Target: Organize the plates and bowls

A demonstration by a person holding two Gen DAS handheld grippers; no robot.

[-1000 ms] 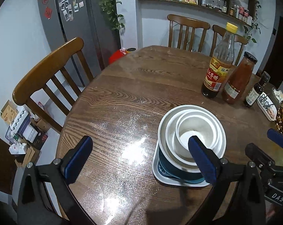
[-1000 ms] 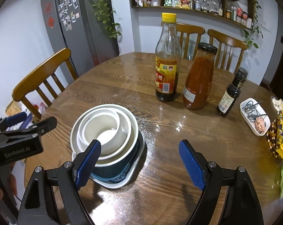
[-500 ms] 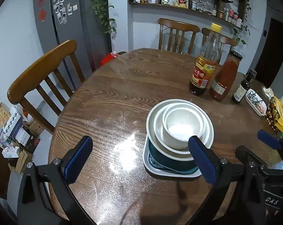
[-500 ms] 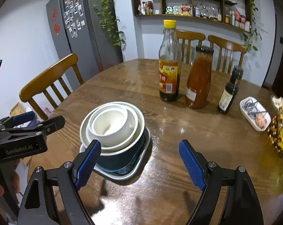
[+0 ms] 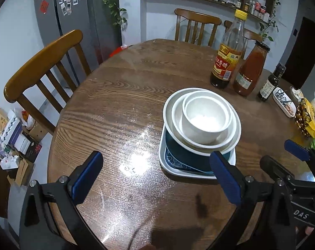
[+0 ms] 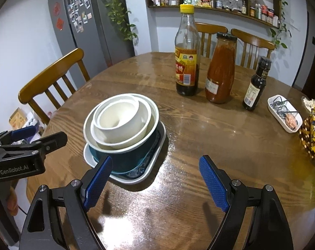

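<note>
A stack of dishes stands on the round wooden table [image 5: 124, 95]. A white square plate [image 5: 163, 162] [image 6: 155, 164] is at the bottom, with a dark teal bowl [image 6: 134, 156] on it. Nested white bowls sit inside, the smallest white bowl [image 5: 205, 118] [image 6: 117, 118] on top. My left gripper [image 5: 155, 177] is open and empty, above the table just in front and left of the stack. My right gripper [image 6: 155, 181] is open and empty, in front and right of the stack. Each gripper shows in the other's view.
Behind the stack stand a soy sauce bottle [image 6: 186, 62], a red sauce jar [image 6: 220, 70] and a small dark bottle [image 6: 255, 85]. A white dish of clips [image 6: 284, 112] and snack bags [image 6: 313, 129] lie at the right. Wooden chairs [image 5: 44, 66] ring the table.
Both grippers have pulled back and risen from the stack, staying open. The stack has not moved.
</note>
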